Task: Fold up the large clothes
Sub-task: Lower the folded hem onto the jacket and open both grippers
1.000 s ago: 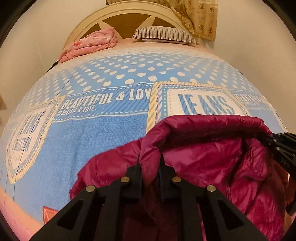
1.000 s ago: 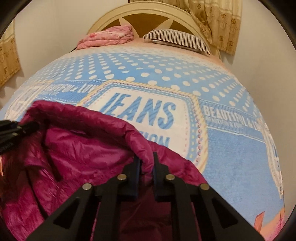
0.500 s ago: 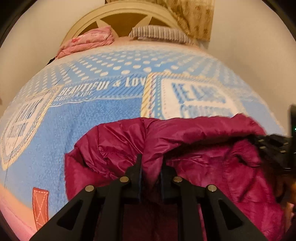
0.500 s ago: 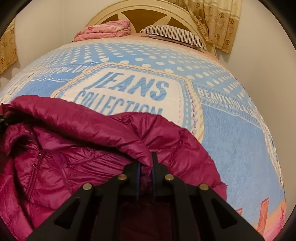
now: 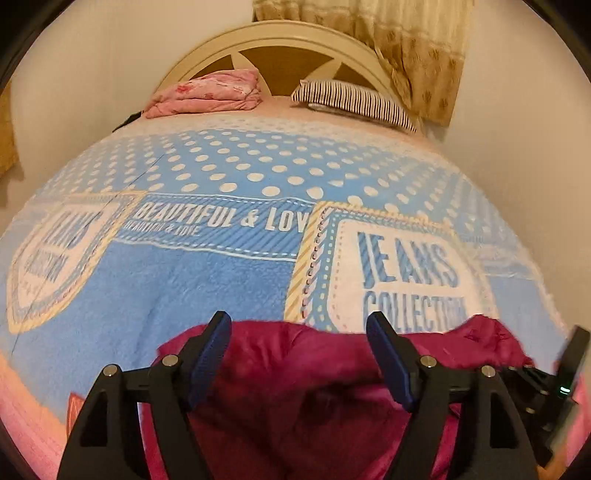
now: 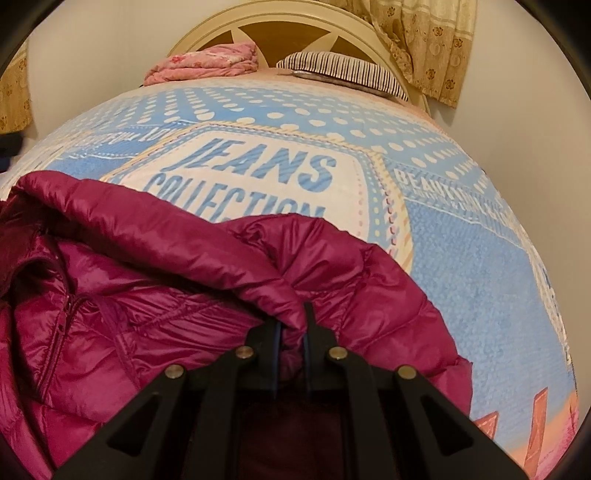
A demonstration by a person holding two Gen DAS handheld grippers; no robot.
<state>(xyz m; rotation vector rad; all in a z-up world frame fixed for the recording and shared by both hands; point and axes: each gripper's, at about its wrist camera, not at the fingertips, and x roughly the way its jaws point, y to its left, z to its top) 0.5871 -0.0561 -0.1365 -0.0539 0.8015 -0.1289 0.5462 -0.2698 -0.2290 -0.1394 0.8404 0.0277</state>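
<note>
One wide bed (image 5: 155, 280) fills both wrist views, spread with a blue blanket (image 6: 480, 280) printed with white dots and the words "JEANS COLLECTION". A cream arched headboard (image 5: 280, 33) stands at the far end against a pale wall, with a patterned curtain (image 5: 417, 48) hanging at its right. A folded pink quilt (image 5: 210, 92) and a striped pillow (image 5: 354, 99) lie side by side at the head of the bed.

At the near end, a magenta puffer jacket (image 6: 155, 280) lies heaped on the blanket, its zipper visible at the left of the right wrist view and a padded fold arching across the top of the pile.

The left hand-held gripper (image 5: 299, 354) hovers over the jacket's near edge with its jaws opening, the two blue-padded fingers standing well apart. Jacket fabric lies below and between them, but neither pad presses on it.

The right hand-held gripper (image 6: 293, 332) is clamped on the jacket, its fingers drawn close together with a bunched ridge of the padded fold pinched between them. The cloth rises from the pile to that pinch, and the rest spreads to the left and right of the gripper. In the left wrist view, the right hand-held gripper's dark frame shows at the right edge, just beside the jacket's far corner.
</note>
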